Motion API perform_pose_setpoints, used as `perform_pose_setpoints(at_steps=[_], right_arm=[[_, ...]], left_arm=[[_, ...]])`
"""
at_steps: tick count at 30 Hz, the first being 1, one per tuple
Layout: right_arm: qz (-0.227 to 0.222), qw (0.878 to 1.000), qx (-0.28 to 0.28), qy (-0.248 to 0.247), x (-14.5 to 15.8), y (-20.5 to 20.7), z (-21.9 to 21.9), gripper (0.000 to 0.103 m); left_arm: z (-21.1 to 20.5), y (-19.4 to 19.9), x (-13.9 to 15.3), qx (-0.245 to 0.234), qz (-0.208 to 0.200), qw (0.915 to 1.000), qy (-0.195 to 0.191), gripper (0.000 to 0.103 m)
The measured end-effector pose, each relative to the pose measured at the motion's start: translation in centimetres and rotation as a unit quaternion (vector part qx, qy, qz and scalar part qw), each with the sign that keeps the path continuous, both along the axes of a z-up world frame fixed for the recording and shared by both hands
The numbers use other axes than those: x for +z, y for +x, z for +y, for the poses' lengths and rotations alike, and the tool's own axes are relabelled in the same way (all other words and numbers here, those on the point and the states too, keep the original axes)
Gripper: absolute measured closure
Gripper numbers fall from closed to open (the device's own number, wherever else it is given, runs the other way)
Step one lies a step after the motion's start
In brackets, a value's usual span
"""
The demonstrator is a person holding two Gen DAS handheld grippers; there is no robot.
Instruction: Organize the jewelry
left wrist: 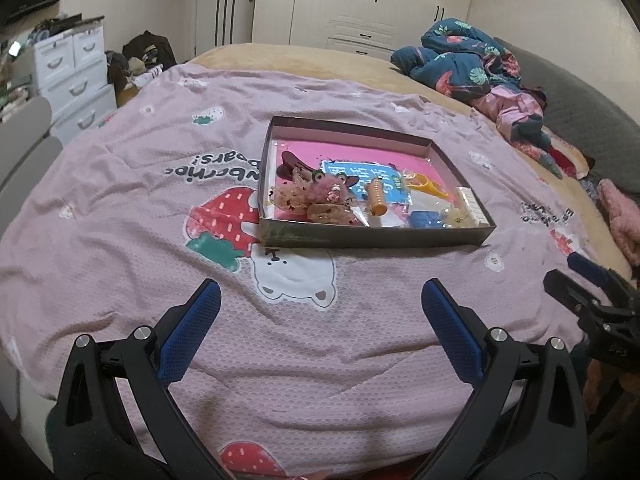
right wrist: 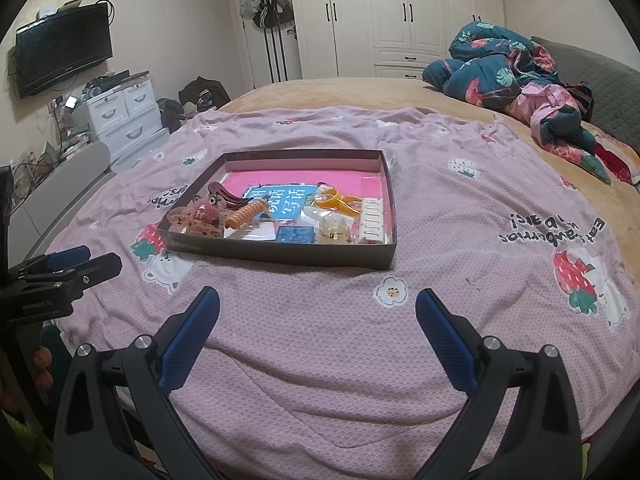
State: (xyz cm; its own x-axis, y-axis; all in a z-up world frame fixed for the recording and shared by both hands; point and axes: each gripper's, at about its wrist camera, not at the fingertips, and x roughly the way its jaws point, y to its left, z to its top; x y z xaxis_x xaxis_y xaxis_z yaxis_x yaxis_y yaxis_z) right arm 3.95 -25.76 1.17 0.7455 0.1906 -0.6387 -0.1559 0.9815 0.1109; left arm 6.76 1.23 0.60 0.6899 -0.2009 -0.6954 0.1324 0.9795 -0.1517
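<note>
- My left gripper (left wrist: 320,320) is spread wide, holding nothing, its fingers above the pink quilt (left wrist: 160,208)
- My right gripper (right wrist: 318,330) is equally splayed and empty
- The jewelry box (right wrist: 280,256) lies ahead of both fingertips, well apart, hair clips (right wrist: 208,216) heaped inside

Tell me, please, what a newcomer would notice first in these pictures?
Probably the shallow box mid-bed, its pink floor crowded with hair clips and trinkets, an orange spiral clip among them. Then the pink strawberry quilt under it. Both claws, left and right, gape open, empty, short of the box.
</note>
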Motion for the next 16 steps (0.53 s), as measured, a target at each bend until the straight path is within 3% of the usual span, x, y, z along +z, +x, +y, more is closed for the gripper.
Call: perform_pose_setpoints(at_steps=[5, 11, 14, 16], right_arm=[[0.008, 1.0, -0.025, 0.002, -0.8, 1.1, -1.3, 0.005], [0.029, 0.992, -0.121, 0.018, -3.1, 6.6, -8.0, 0.004], [0.042, 0.978, -0.203, -0.013, -5.0, 11.0, -13.3, 0.004], [0.07, 0.962, -0.264, -0.022, -6.8, 14.1, -17.5, 0.004]], left_arm=[[1.3, 0.8, -0.1, 0.021, -0.009, 0.9997, -0.008, 0.009], [7.3, 6.5, -1.8, 0.117, 0.031, 0.9926, -0.002, 0.009], [11.3, 10.6, -3.1, 0.179, 0.039, 0.9828, 0.024, 0.009], [13.5, 13.2, -4.5, 0.212, 0.043, 0.9753, 0.046, 0.009]])
